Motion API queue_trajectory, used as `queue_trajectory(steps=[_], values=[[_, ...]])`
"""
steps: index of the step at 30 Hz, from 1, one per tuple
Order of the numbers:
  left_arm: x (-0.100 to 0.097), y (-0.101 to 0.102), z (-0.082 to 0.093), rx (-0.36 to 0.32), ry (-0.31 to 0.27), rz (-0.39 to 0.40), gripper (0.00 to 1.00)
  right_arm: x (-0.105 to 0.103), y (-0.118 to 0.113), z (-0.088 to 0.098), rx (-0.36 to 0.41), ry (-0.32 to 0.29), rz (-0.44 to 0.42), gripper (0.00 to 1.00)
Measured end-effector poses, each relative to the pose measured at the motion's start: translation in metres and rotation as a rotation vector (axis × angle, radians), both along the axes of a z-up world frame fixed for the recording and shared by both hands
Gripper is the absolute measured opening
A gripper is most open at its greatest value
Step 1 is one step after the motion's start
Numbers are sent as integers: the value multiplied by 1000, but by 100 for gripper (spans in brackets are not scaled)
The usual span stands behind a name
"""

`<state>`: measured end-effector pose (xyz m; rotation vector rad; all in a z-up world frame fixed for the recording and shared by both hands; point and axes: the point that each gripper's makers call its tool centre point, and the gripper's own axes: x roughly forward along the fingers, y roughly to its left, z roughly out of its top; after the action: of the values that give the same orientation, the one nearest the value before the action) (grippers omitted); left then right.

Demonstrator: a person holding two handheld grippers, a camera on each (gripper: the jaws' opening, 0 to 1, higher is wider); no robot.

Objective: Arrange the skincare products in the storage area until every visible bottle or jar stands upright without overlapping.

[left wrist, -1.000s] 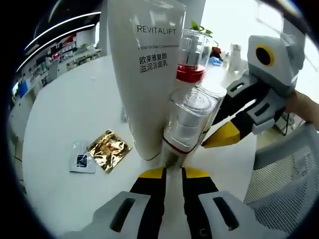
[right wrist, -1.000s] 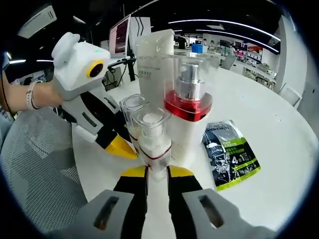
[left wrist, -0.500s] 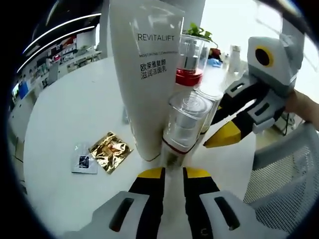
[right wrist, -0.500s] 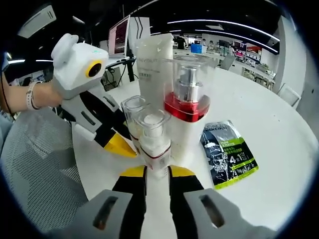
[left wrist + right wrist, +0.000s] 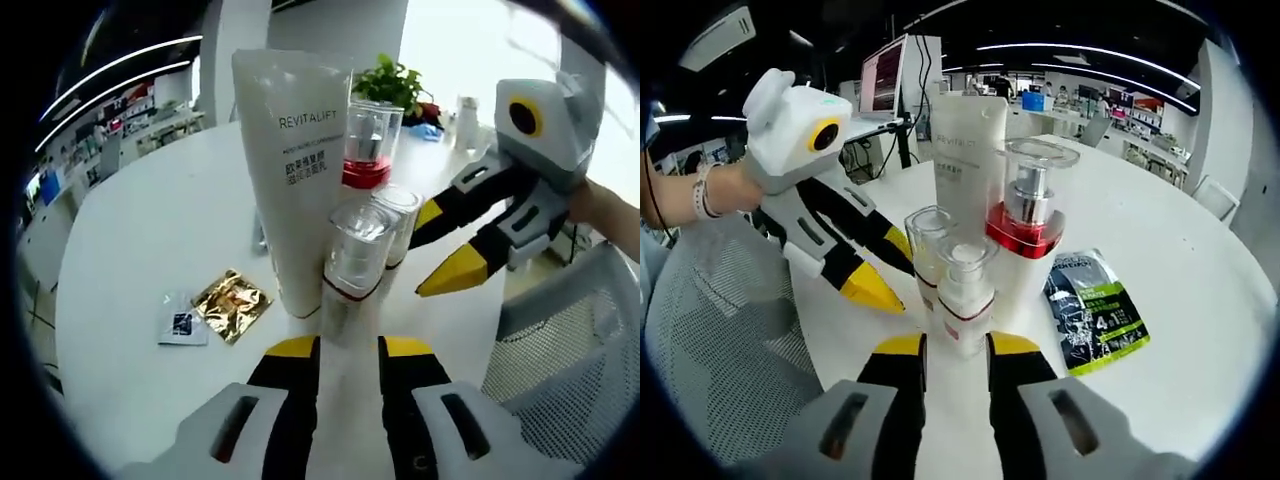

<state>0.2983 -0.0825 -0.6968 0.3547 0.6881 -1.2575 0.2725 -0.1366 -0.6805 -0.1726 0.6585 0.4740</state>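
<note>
Left gripper view, left to right on the round white surface [image 5: 130, 250]: two flat sachets lying side by side, a small clear sachet [image 5: 183, 324] and a gold foil sachet [image 5: 232, 304] touching it; then four skincare products standing upright in a tight cluster: one tall white tube [image 5: 295, 175] marked REVITALIFT, one small pump bottle [image 5: 350, 265] with a clear cap nearest the camera, a second small clear-capped bottle [image 5: 397, 220] just behind it, and one larger red-collared pump bottle [image 5: 368, 150] at the back. Left gripper [image 5: 347, 350] at the bottom, jaws parted, yellow tips either side of the nearest small bottle's base, clamped on nothing. Right gripper [image 5: 455, 245] entering from the right, jaws apart, tips near the cluster but clear of it. Beyond it, a grey mesh chair [image 5: 560, 340]

Right gripper view, left to right: a hand and the left gripper [image 5: 875, 265], yellow tips spread and just beside the small bottles; the same four products upright: two small clear-capped bottles [image 5: 965, 295], the white tube [image 5: 965, 150] behind, the red-collared pump bottle [image 5: 1025, 235]; one dark green-and-black sachet [image 5: 1095, 315] lying flat at the right. Right gripper [image 5: 956, 350] at the bottom, jaws apart, holding nothing
</note>
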Motion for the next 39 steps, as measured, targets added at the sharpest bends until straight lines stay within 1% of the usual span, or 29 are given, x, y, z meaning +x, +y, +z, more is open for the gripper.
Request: queue_trajectory(steps=[4, 7, 10, 16, 18, 20, 21, 26, 28, 30, 35, 39], values=[[-2, 4, 5, -8, -10, 2, 24, -3, 1, 7, -7, -15, -15, 30], [-1, 8, 11, -20, -4, 11, 28, -4, 0, 12, -4, -17, -25, 33], [-1, 15, 16, -22, -6, 19, 36, -7, 0, 18, 2, -15, -39, 37], [1, 28, 29, -35, -22, 37, 47, -10, 1, 31, -2, -23, -59, 49], [2, 31, 34, -39, -30, 39, 49, -11, 1, 36, -9, -23, -57, 53], [4, 33, 41, -51, -54, 45, 50, -11, 1, 40, -22, -23, -54, 57], [4, 35, 46, -53, -56, 46, 52, -11, 1, 42, -29, -25, -53, 59], [4, 42, 61, -54, -89, 28, 60, -9, -1, 54, -48, -48, -55, 65], [4, 45, 66, -56, -97, 30, 62, -10, 0, 57, -58, -49, -50, 65], [5, 47, 72, -63, -99, 33, 64, -10, 0, 62, -58, -60, -52, 70], [5, 53, 79, -51, -118, 20, 69, -10, 2, 71, -63, -80, -42, 79], [4, 56, 82, -43, -125, 14, 74, -6, 1, 77, -68, -104, -45, 84]])
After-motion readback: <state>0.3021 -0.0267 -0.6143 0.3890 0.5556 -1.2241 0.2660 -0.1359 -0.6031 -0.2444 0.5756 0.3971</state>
